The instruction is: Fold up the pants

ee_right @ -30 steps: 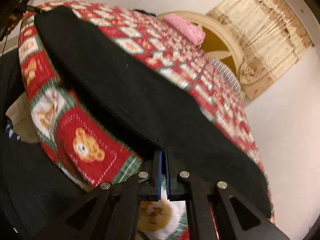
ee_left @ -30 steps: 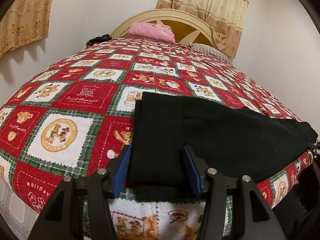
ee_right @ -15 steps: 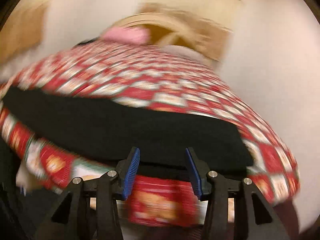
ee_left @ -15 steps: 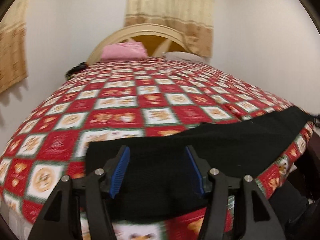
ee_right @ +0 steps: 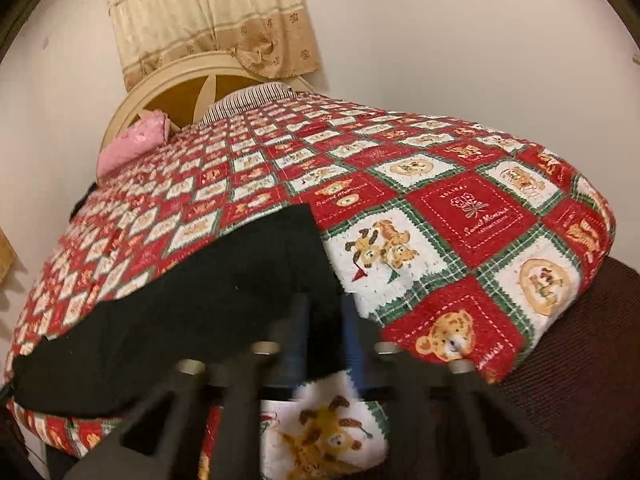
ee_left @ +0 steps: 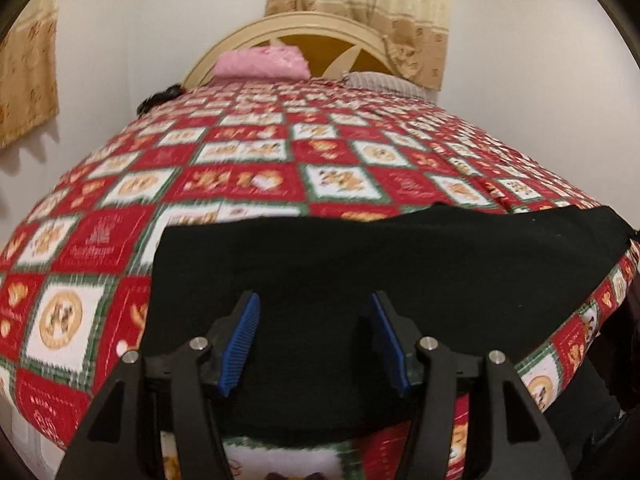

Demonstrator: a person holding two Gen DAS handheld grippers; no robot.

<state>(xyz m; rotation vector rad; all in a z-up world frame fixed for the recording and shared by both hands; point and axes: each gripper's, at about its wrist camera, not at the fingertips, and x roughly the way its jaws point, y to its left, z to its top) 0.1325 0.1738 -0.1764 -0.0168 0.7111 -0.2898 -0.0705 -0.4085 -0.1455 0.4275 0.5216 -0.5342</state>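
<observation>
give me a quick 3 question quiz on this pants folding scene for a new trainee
1. True or false: the black pants lie along the near edge of the bed's patchwork quilt.
2. Multiple choice: what sits at the headboard end of the bed? A) a pink pillow B) a blue towel C) a laptop
3. Fill in: the left gripper has its blue pads standing ____ over the black fabric.

Key
1. True. In the right wrist view the pants run along that edge too, and the right gripper is closing at their end; blur hides whether cloth is pinched.
2. A, the pink pillow.
3. Apart: the jaws are open and grip nothing.
</observation>
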